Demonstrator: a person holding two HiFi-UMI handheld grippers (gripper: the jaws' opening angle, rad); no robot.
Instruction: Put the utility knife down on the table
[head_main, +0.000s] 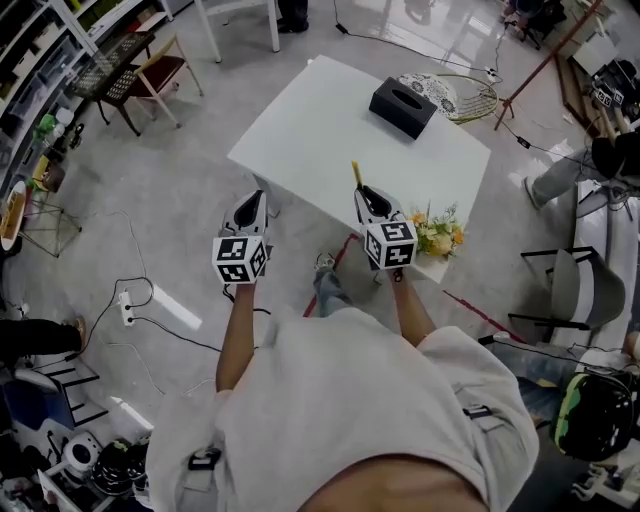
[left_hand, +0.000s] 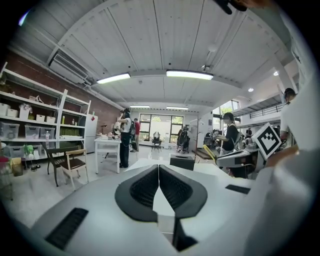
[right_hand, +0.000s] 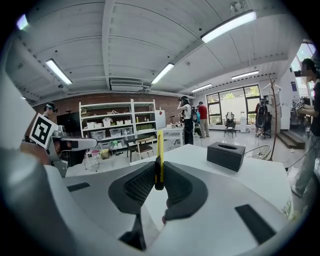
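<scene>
Glossy grey floor (head_main: 180, 190), shelving (right_hand: 112, 125) on brick wall (right_hand: 100, 99), ceiling strip lights (left_hand: 190, 75).

Most of the white surface (head_main: 320, 125) lies bare, open from its near edge across the left and middle. A black tissue box (head_main: 402, 106) stands toward the far right, and a bunch of flowers (head_main: 438, 236) crowds the near right corner, just beside the right tongs (head_main: 366, 192) that grip the utility knife (head_main: 355, 172). The left tongs (head_main: 254, 198), closed on nothing, hang over open floor (head_main: 180, 200) off the surface's left side.
</scene>
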